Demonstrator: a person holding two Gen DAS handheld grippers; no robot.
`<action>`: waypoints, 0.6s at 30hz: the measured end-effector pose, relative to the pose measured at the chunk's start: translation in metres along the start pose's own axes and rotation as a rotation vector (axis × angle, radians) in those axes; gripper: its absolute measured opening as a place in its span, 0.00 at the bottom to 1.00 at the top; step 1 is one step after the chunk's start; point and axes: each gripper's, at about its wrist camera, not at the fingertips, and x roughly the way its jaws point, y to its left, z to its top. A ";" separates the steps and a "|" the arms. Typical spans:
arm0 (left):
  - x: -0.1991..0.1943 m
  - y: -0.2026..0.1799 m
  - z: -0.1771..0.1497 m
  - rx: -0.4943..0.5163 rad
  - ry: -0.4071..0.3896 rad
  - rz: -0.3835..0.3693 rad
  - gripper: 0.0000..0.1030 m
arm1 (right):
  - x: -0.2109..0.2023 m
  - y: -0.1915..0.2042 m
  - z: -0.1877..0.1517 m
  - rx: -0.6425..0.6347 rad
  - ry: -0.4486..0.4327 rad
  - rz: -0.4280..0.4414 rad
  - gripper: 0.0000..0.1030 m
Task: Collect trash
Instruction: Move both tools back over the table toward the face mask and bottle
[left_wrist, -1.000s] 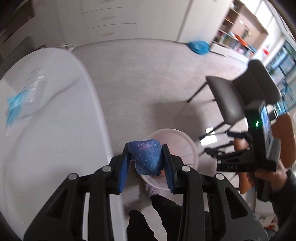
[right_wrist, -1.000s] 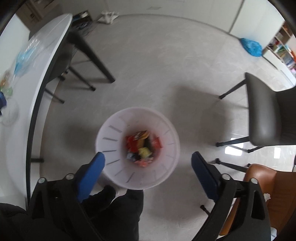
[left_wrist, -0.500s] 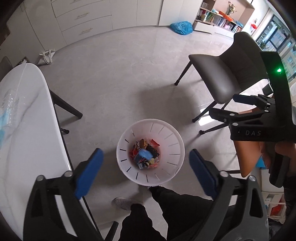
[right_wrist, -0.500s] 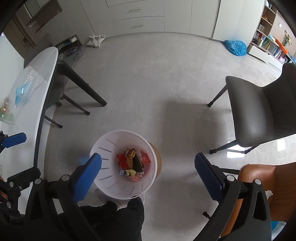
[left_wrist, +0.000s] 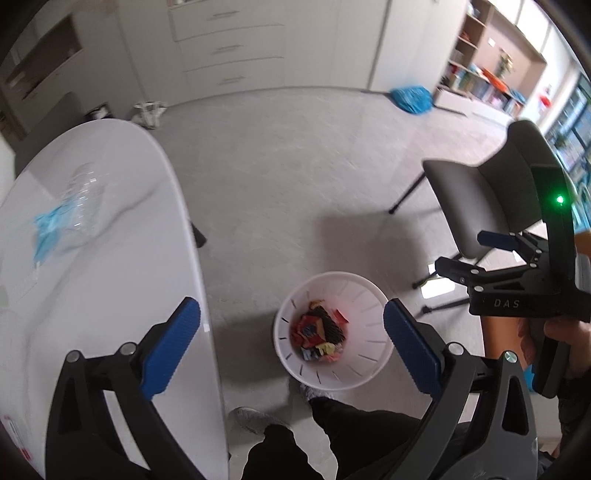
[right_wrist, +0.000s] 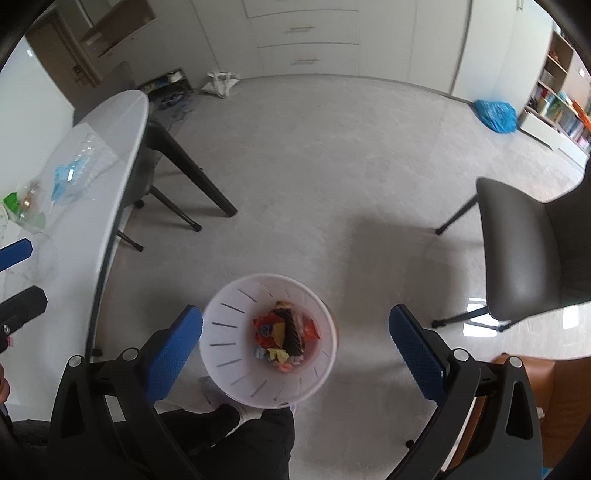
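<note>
A white slotted trash bin (left_wrist: 365, 302) stands on the floor with several colourful wrappers (left_wrist: 317, 334) inside; it also shows in the right wrist view (right_wrist: 229, 332). My left gripper (left_wrist: 291, 349) is open and empty, above the table edge and the bin. My right gripper (right_wrist: 295, 349) is open and empty above the bin; it also shows in the left wrist view (left_wrist: 491, 254). On the white table (left_wrist: 92, 277) lie a blue face mask (left_wrist: 51, 225) and clear plastic wrap (left_wrist: 83, 188). A green-and-clear wrapper (right_wrist: 22, 205) lies on the table in the right wrist view.
A grey chair (right_wrist: 524, 251) stands right of the bin, an orange-brown chair (right_wrist: 554, 406) nearer. The person's legs and shoes (left_wrist: 295, 424) are beside the bin. A blue bag (right_wrist: 495, 115) lies on the far floor by shelves.
My left gripper opened and let the blue starry wrapper fall into the bin, then swung back toward the table. My right gripper stayed open over the bin.
</note>
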 end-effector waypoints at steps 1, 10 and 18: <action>-0.003 0.006 0.000 -0.016 -0.009 0.010 0.92 | -0.001 0.005 0.003 -0.006 -0.004 0.011 0.97; -0.044 0.088 -0.014 -0.207 -0.105 0.134 0.92 | -0.006 0.089 0.039 -0.114 -0.048 0.134 0.97; -0.080 0.165 -0.038 -0.333 -0.160 0.234 0.92 | -0.004 0.192 0.065 -0.217 -0.071 0.225 0.97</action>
